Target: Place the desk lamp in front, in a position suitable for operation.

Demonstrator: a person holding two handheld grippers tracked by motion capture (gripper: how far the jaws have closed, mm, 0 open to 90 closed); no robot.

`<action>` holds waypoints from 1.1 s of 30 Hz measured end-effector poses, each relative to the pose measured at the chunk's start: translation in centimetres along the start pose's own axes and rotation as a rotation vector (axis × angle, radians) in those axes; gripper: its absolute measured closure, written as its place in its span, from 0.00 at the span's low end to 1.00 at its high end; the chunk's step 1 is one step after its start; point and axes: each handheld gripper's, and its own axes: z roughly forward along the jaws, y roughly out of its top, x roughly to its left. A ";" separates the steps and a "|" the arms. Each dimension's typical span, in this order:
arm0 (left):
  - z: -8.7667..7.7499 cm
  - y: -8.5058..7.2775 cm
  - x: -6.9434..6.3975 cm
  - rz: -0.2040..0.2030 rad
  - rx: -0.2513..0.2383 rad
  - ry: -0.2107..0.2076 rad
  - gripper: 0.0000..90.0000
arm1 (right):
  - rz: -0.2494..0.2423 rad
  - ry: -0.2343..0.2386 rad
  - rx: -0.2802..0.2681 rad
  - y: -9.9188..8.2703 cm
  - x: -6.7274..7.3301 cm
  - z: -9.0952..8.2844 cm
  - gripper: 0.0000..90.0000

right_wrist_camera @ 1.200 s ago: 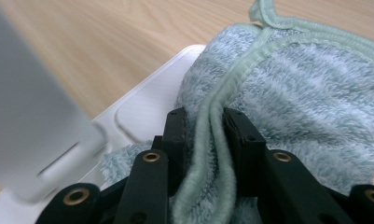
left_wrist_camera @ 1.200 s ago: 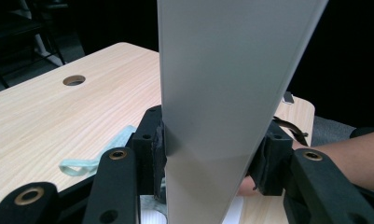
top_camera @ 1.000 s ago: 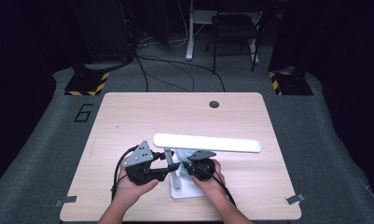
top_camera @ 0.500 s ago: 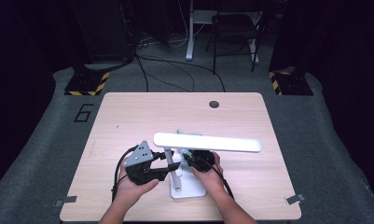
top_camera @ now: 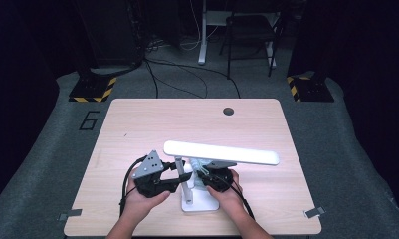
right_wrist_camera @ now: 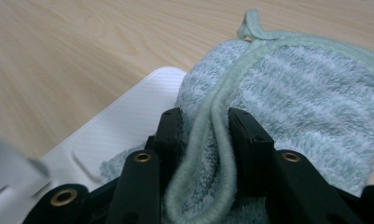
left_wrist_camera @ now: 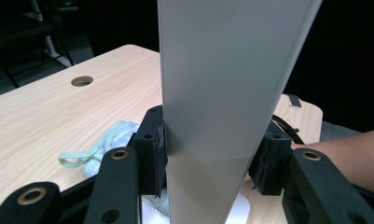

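A white desk lamp stands near the table's front edge, its long head (top_camera: 222, 153) lying level above its flat base (top_camera: 199, 203). My left gripper (top_camera: 178, 177) is shut on the lamp's upright post (left_wrist_camera: 222, 93), a pad pressing on each side. My right gripper (top_camera: 203, 175) is low behind the post, over the base (right_wrist_camera: 128, 126). It is shut on a fold of a pale green terry cloth (right_wrist_camera: 292, 102). Its jaws have just been opening a little, with the cloth's hemmed edge still between the pads. The cloth (left_wrist_camera: 110, 140) also shows bunched behind the post.
The light wooden table (top_camera: 137, 124) has a round cable hole (top_camera: 229, 111) at the back. Both forearms come in from the front edge. Dark floor with cables, chair legs and striped stands lies beyond the table.
My right gripper with the cloth has shifted slightly by the lamp's base. The left gripper and the lamp have stayed where they were.
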 end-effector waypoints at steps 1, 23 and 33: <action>0.0 0.0 0.0 0.001 -0.001 0.004 0.60 | 0.003 0.001 0.003 -0.1 0.2 -0.2 0.73; 0.1 0.1 -0.2 -0.009 0.009 -0.006 0.61 | -0.146 0.107 0.032 -4.6 3.9 -6.5 0.74; 0.2 0.0 -0.1 -0.010 0.002 -0.010 0.60 | -0.096 0.077 0.024 -3.9 2.0 -5.4 0.75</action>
